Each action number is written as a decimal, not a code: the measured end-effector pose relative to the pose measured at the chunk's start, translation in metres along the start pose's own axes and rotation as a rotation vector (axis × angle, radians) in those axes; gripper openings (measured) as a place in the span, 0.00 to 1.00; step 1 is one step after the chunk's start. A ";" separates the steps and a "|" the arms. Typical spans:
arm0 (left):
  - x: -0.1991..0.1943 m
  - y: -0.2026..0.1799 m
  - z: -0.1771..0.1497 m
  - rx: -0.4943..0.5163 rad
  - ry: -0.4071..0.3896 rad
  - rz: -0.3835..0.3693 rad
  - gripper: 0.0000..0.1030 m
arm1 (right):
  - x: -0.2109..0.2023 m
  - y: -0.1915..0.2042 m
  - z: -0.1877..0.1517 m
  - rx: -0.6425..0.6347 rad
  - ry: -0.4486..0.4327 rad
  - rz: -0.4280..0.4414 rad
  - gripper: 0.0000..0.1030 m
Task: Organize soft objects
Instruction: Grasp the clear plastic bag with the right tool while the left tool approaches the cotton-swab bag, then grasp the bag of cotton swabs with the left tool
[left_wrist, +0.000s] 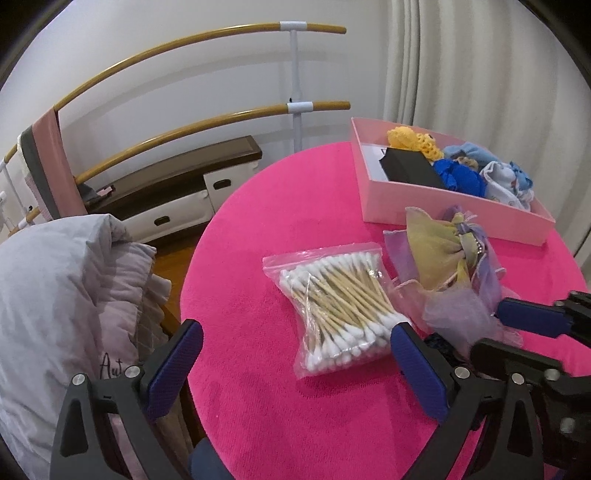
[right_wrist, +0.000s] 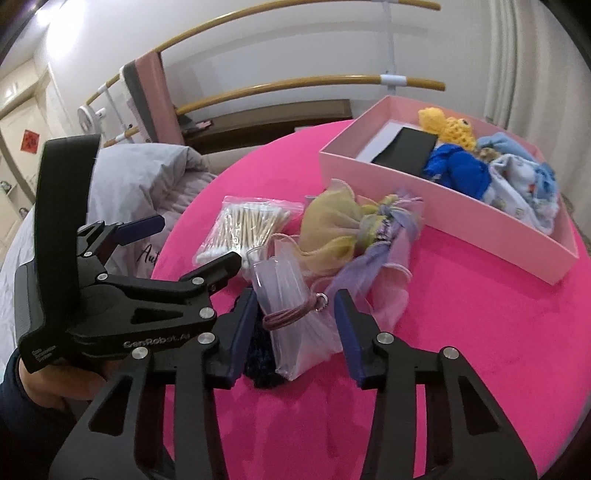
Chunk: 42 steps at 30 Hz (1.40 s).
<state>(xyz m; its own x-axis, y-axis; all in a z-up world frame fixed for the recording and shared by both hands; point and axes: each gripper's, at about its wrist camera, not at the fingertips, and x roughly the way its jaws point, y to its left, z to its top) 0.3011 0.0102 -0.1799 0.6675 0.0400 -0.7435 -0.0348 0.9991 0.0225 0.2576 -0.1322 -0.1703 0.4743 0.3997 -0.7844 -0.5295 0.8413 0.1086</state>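
On the round pink table (left_wrist: 280, 406), a zip bag of cotton swabs (left_wrist: 332, 310) lies between the wide-open fingers of my left gripper (left_wrist: 295, 369), untouched. Beside it is a bundle of yellow and lilac sheer fabric (left_wrist: 443, 251) (right_wrist: 332, 229). My right gripper (right_wrist: 295, 328) (left_wrist: 487, 328) straddles a clear pouch tied with a cord (right_wrist: 291, 321), which rests on a dark blue item (right_wrist: 262, 354). Its pads stand close to the pouch's sides without clearly pressing. The left gripper (right_wrist: 184, 247) shows open in the right wrist view. A pink box (left_wrist: 443, 210) (right_wrist: 461, 229) holds yellow crochet, blue and white cloth pieces and a black case.
Grey bedding (left_wrist: 55, 295) lies past the table's left edge. Behind stand wooden rails (left_wrist: 184, 48), a dark-topped bench (left_wrist: 177, 177) and a curtain (left_wrist: 480, 74). Bare pink table shows at the front and right (right_wrist: 480, 369).
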 end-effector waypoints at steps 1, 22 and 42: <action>0.000 0.000 0.000 0.002 -0.003 0.003 0.97 | 0.004 0.001 0.002 -0.013 0.008 0.005 0.39; 0.034 -0.017 0.014 0.048 0.060 -0.026 0.97 | 0.009 -0.032 -0.016 0.083 0.010 -0.012 0.41; 0.041 -0.018 0.024 0.037 0.092 -0.138 0.38 | -0.006 -0.024 -0.021 0.099 -0.016 0.010 0.30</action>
<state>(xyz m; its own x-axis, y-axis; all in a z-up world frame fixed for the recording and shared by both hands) 0.3468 -0.0054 -0.1948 0.5930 -0.0974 -0.7993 0.0812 0.9948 -0.0610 0.2530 -0.1627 -0.1816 0.4809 0.4138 -0.7730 -0.4625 0.8687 0.1773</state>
